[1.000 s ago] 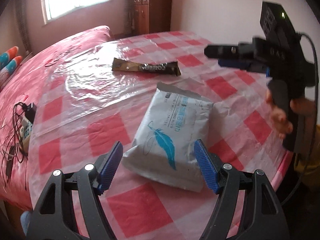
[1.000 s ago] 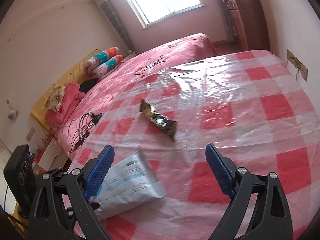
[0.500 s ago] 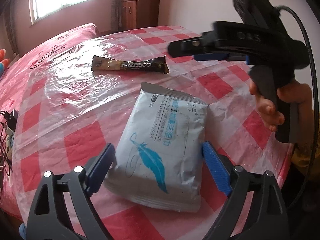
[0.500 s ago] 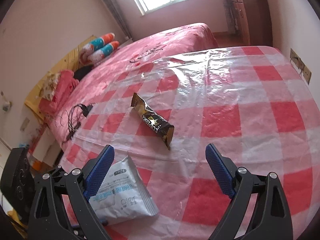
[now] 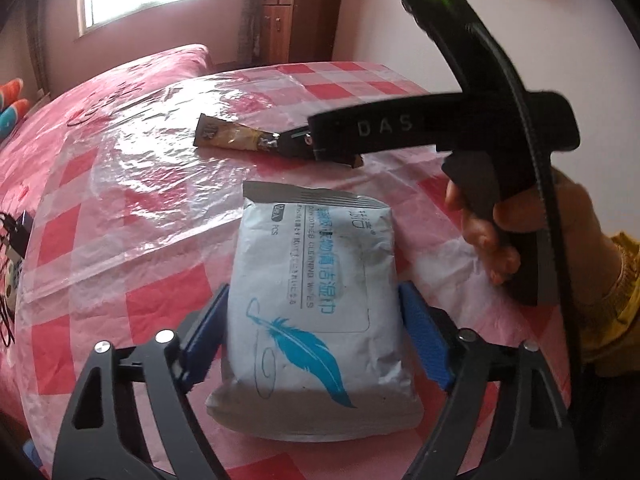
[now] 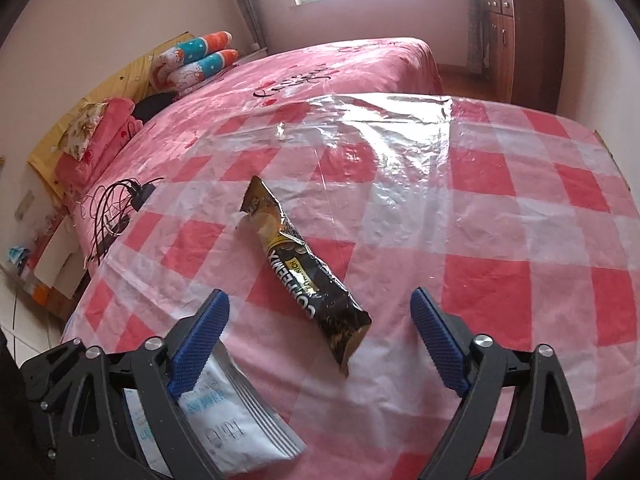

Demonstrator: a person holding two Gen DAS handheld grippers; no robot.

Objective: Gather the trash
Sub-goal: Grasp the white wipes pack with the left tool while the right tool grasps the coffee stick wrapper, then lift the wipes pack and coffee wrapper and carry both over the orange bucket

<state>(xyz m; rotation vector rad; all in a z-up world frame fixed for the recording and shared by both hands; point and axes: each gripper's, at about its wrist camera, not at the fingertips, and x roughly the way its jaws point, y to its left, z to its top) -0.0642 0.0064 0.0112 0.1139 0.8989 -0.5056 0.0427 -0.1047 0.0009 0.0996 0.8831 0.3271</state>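
A white wet-wipes pack (image 5: 316, 300) with a blue feather lies on the red-checked, plastic-covered table (image 5: 160, 208). My left gripper (image 5: 313, 292) straddles it, jaws closing, blue pads right at its two long sides without visibly squeezing it. A brown coffee wrapper (image 6: 304, 276) lies farther in. My right gripper (image 6: 319, 296) is over its near end, jaws closing but still wide, pads clear of it. In the left wrist view the right gripper (image 5: 296, 144), held by a hand (image 5: 488, 236), covers part of the wrapper (image 5: 232, 138). The pack's corner (image 6: 224, 432) shows under the right gripper's left finger.
A pink bed (image 6: 340, 68) adjoins the table's far side, with pillows (image 6: 192, 60) at its head. A black charger and cables (image 6: 116, 208) lie at the left edge. A wooden cabinet (image 6: 520, 28) stands against the far wall.
My left gripper came forward and down until the wipes pack sat between its pads, widening then narrowing. My right gripper swung in toward the coffee wrapper, now between its fingers.
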